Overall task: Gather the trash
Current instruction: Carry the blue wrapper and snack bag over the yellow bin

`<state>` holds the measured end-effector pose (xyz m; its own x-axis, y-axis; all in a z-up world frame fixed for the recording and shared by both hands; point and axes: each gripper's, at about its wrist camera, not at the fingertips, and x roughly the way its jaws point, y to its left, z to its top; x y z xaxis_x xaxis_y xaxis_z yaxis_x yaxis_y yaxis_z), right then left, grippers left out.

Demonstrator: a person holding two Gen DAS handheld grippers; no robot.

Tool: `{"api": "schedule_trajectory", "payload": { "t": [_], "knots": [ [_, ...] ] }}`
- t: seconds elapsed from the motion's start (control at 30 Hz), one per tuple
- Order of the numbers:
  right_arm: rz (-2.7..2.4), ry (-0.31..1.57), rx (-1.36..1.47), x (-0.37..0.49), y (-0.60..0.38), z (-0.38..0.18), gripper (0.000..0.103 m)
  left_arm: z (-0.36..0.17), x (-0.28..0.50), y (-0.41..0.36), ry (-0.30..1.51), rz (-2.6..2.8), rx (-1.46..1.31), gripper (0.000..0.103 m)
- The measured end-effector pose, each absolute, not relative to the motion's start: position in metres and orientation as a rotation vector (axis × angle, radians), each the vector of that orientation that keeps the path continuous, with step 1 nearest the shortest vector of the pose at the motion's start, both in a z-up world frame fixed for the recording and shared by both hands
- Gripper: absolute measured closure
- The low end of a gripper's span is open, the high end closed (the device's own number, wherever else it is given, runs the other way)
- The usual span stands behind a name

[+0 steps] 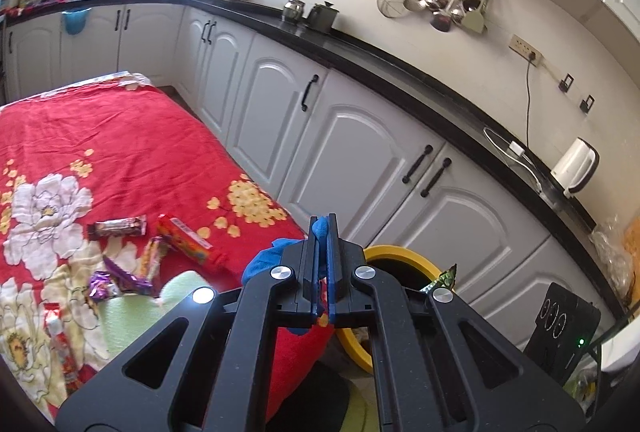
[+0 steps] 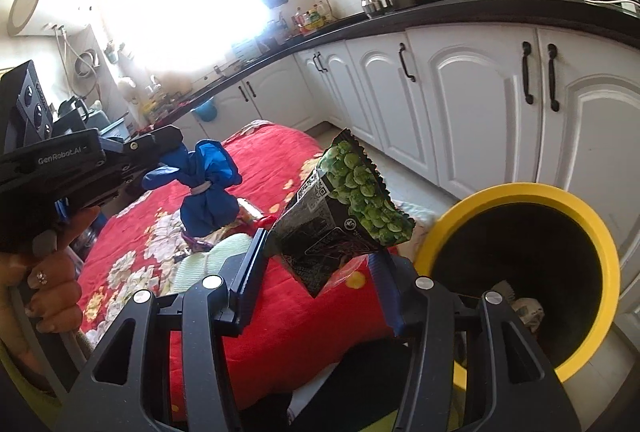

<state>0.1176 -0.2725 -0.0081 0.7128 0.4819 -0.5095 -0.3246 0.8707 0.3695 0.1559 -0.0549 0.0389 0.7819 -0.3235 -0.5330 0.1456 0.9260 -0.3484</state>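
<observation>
Right gripper [image 2: 320, 268] clamps a green pea snack bag [image 2: 344, 208], held in the air just left of the yellow-rimmed bin [image 2: 600, 232]. Left gripper [image 1: 325, 232], jaws fully together, pinches a tied blue bag [image 2: 208, 184] above the red floral cloth [image 1: 120, 144]. Further wrappers [image 1: 120, 226] lie on the cloth. White cabinets [image 1: 360, 152] stand behind.

Left wrist cam: looks down along own fingers [image 1: 322, 232], over red floral cloth [image 1: 120, 152] toward cabinet run [image 1: 360, 152]. Right wrist cam: same tilt, close above yellow-rimmed bin [image 2: 592, 228], faces window. Shared: cloth, bin [image 1: 394, 254], cabinets, black countertop [image 1: 400, 72]. Right view also catches left gripper [image 2: 160, 140].
</observation>
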Motion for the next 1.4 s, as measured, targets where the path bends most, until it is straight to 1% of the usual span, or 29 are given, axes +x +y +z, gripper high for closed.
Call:
{"api": "schedule_trajectory", "payload": {
  "t": [0.8, 1.4],
  "knots": [
    [0.271, 0.622, 0.311, 0.119, -0.36, -0.023, 0.055, 0.017, 0.176, -0.134, 0.683, -0.355, -0.225, 0.103],
    [0.18, 0.674, 0.321, 0.131, -0.4, -0.053, 0.055, -0.022, 0.191, -0.191, 0.779, -0.431, -0.173, 0.103]
  ]
}}
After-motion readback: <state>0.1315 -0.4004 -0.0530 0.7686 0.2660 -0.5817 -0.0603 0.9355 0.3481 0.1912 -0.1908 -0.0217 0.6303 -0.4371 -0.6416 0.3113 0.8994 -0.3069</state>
